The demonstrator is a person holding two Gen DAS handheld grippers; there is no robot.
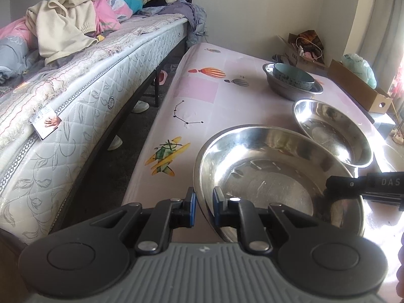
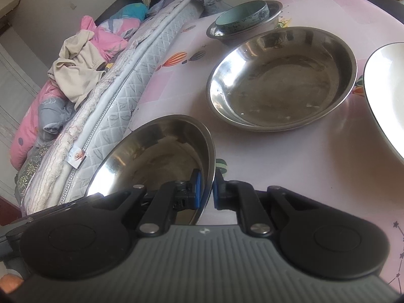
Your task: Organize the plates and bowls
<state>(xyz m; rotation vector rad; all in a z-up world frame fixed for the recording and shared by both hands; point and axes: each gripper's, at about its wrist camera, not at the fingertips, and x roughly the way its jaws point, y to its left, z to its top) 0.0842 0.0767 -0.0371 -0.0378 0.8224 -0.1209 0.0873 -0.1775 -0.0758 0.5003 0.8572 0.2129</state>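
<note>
Both grippers hold one large steel plate (image 1: 272,176), also in the right wrist view (image 2: 156,156). My left gripper (image 1: 204,202) is shut on its near left rim. My right gripper (image 2: 206,189) is shut on the opposite rim and shows at the plate's right edge in the left wrist view (image 1: 363,186). The plate is tilted above the table. A second steel plate (image 2: 282,78) (image 1: 330,131) rests on the table beyond it. Farther back, a teal bowl (image 2: 242,15) (image 1: 293,75) sits inside a steel bowl (image 2: 275,6) (image 1: 295,91).
A white plate (image 2: 386,91) lies at the table's right edge. The table (image 1: 197,93) has a pink patterned cover. A bed (image 1: 75,83) with piled clothes runs along its left side. Cardboard boxes (image 1: 358,85) stand at the far right.
</note>
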